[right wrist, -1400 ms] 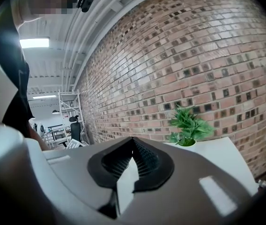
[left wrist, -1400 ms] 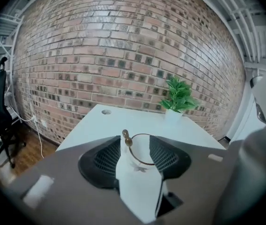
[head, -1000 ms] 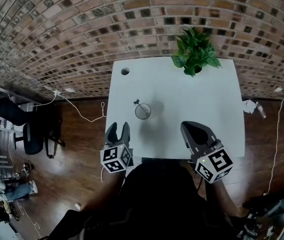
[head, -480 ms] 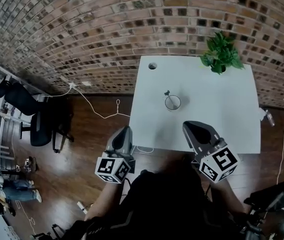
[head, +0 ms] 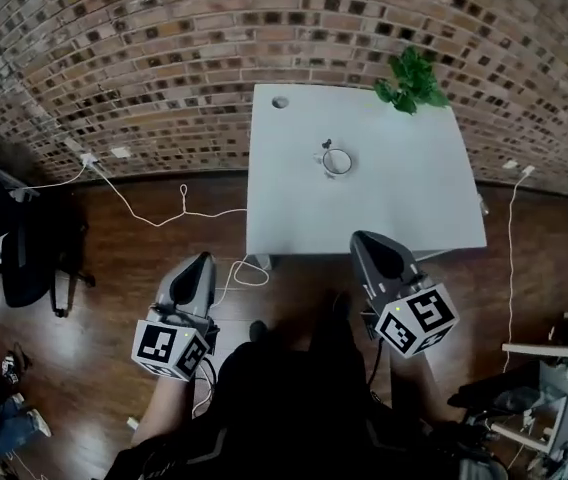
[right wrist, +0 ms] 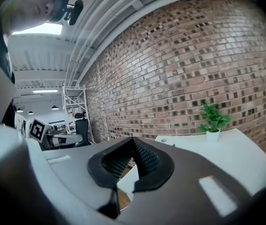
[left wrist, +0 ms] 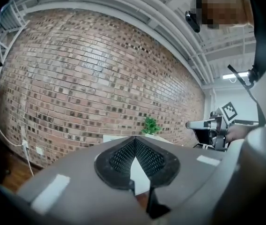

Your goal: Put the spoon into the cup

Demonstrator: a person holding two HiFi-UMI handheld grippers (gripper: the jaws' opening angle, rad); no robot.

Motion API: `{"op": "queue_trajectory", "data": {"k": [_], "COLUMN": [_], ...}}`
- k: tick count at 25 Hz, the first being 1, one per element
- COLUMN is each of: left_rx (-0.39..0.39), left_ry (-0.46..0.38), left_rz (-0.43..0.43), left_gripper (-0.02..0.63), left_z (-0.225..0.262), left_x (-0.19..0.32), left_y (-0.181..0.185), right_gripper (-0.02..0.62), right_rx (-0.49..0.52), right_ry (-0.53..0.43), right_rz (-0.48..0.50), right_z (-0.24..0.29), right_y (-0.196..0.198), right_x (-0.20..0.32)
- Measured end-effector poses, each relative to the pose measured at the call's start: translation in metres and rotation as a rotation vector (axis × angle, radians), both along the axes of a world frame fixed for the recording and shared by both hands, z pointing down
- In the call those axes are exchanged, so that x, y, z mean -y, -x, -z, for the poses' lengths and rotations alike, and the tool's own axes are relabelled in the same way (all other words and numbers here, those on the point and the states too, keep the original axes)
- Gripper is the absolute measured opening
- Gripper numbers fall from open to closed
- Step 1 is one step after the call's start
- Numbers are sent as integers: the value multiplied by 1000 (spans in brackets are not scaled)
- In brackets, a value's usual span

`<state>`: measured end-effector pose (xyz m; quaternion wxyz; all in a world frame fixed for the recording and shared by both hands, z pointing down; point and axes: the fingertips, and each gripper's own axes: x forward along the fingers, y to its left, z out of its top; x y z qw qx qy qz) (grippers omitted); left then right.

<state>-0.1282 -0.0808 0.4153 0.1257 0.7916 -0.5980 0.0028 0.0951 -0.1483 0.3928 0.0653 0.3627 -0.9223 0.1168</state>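
Note:
On the white table stands a small round cup, and the spoon rests in it with its dark handle sticking out at the far left rim. Both grippers hang over the wooden floor, short of the table's near edge and well away from the cup. My left gripper is shut with nothing between its pads. My right gripper is also shut and holds nothing; its pads meet at the tip. The left gripper view shows the right gripper off to the side.
A potted plant stands at the table's far right corner, and a cable hole sits at the far left. A brick wall backs the table. A white cable lies on the floor at left, near a black office chair.
The person has stepped back, so both grippers came away from the table's near edge to over the floor. The left jaws, open a second ago, have shut empty.

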Motion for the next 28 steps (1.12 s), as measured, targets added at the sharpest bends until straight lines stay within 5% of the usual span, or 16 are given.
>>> {"op": "queue_trajectory", "data": {"k": [9, 13, 22, 28], "left_rx": [32, 14, 155, 168], "left_ry": [-92, -40, 18, 14], "left_rz": [60, 101, 61, 91], "left_gripper": [12, 12, 12, 12], "left_z": [45, 29, 43, 36], "left_x": [-29, -56, -83, -104], "left_y": [3, -15, -72, -80], "right_gripper": [6, 6, 6, 6], "right_rx": [8, 18, 110, 126], "right_ry": [-37, -41, 59, 47], "right_rz": [4, 26, 16, 54], "right_z": [18, 16, -18, -19], "right_y": [-2, -20, -67, -69], "right_x": [-58, -78, -87, -104]}}
